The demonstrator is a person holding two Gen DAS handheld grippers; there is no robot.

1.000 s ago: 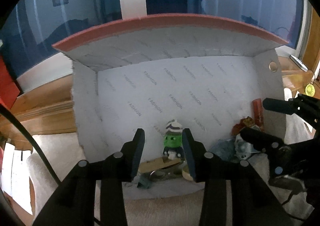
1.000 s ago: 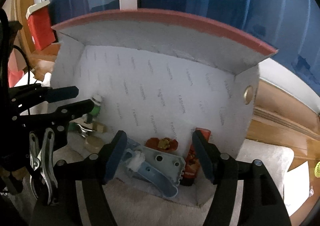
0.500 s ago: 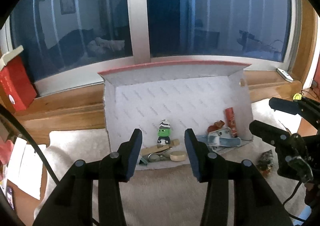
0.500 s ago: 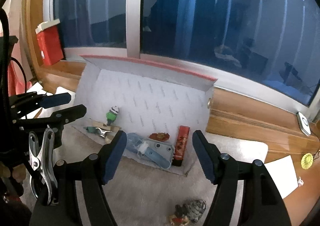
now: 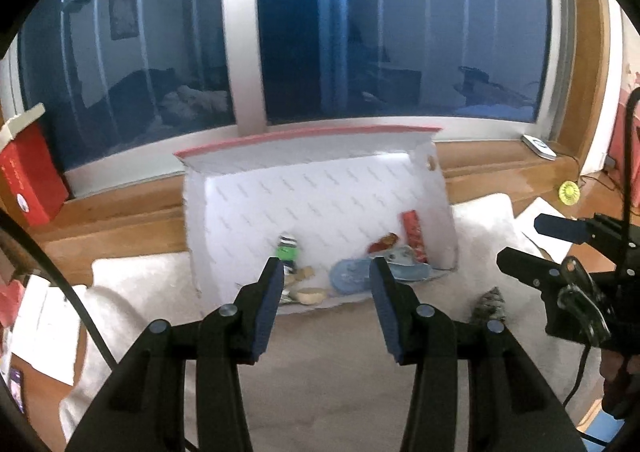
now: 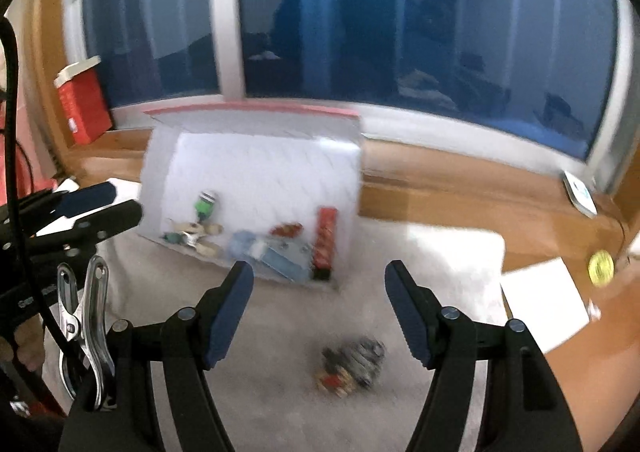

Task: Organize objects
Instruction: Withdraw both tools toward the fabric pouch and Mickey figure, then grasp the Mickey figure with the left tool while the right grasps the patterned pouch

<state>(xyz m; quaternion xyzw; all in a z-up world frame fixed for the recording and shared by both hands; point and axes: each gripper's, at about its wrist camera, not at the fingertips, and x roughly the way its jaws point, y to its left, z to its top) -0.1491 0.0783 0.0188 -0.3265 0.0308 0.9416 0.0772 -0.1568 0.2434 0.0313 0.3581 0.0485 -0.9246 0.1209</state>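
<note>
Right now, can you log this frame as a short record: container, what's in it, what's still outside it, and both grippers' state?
container: white box lying open on its side, red-edged flap on top, on a pale cloth
inside: green figure, blue flat tool, tall red packet, small red item, some tan pieces
outside: one small dark cluttered object on the cloth in front of the box, blurred
left gripper: open, nothing between the fingers
right gripper: open, nothing held

No lettering can be read on anything in either view.
</note>
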